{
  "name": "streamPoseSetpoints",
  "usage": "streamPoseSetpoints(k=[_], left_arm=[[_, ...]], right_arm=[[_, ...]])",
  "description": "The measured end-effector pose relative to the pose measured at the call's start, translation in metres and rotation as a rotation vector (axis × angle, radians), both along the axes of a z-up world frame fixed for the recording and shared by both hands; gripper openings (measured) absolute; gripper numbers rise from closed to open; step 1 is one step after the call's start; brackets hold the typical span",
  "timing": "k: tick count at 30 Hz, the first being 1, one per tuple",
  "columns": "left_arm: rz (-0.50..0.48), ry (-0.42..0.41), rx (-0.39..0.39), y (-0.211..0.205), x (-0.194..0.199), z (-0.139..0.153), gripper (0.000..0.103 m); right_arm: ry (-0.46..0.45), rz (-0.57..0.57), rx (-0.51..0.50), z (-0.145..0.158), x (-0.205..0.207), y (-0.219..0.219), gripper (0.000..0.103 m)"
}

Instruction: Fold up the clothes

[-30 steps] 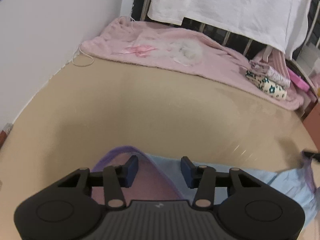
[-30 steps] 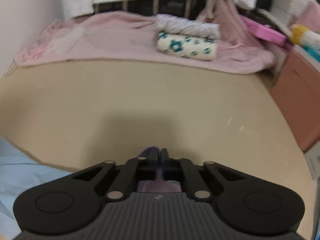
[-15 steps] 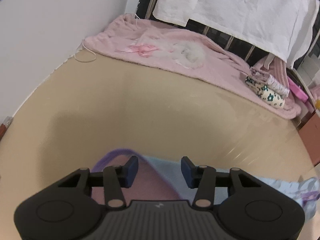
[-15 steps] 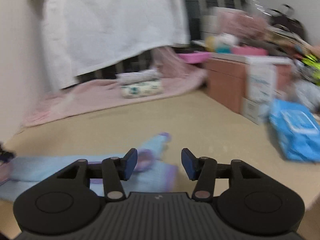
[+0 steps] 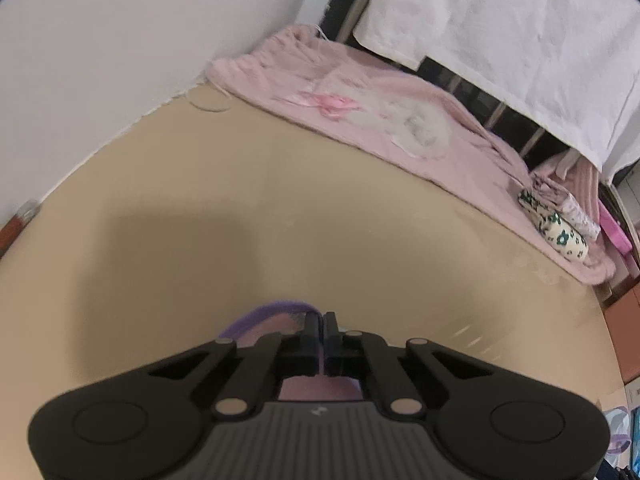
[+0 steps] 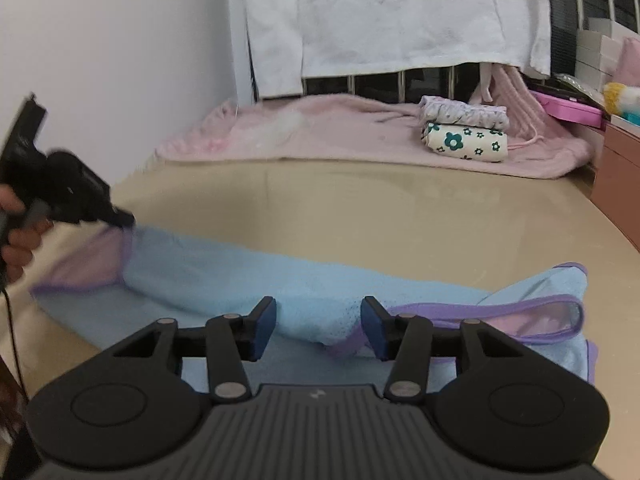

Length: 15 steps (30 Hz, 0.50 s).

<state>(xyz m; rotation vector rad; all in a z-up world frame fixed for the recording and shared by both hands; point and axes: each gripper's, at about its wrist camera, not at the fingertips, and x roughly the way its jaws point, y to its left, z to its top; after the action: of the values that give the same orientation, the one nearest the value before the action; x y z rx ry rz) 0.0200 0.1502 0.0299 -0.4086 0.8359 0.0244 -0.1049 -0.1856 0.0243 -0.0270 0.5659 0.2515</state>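
While its jaws, apart half a second ago, now pinch the purple hem, the left gripper lifts one end of the blue garment off the tan table; the right gripper, having let go, hovers wide open over the middle, suggesting a fold under way.

I see one garment: light blue knit with purple trim and a pinkish inner side, lying bunched in a long band across the near part of the tan tabletop. Its right end fans out flat toward the table's right edge, trim loop showing. Its left end is lifted off the surface, pink side turned out, corner pinched by my left gripper. Blurred at that end.
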Motion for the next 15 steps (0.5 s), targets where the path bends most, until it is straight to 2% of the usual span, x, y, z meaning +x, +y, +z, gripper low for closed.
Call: streamPoseSetpoints(k=[3,12,14,15], left_arm=[[0.029,-0.032,-0.014,0.007,-0.014,0.002,0.001],[0.025,-0.099,-0.016,0.012,-0.031,-0.014,0.002],[0.017,-0.112,-0.014,0.013,-0.034,-0.015,0.002],[0.013,-0.117,-0.011,0.014,-0.035,-0.015,0.002]], right_arm=[[-0.046,0.115,-0.018,0.004,-0.006,0.018,0.047],[-0.05,0.419,-0.123,0.001,0.022,0.118,0.046],[-0.04,0.456,-0.141,-0.003,0.029,0.138,0.039],[-0.026,0.443,-0.125,-0.005,0.032,0.14,0.025]])
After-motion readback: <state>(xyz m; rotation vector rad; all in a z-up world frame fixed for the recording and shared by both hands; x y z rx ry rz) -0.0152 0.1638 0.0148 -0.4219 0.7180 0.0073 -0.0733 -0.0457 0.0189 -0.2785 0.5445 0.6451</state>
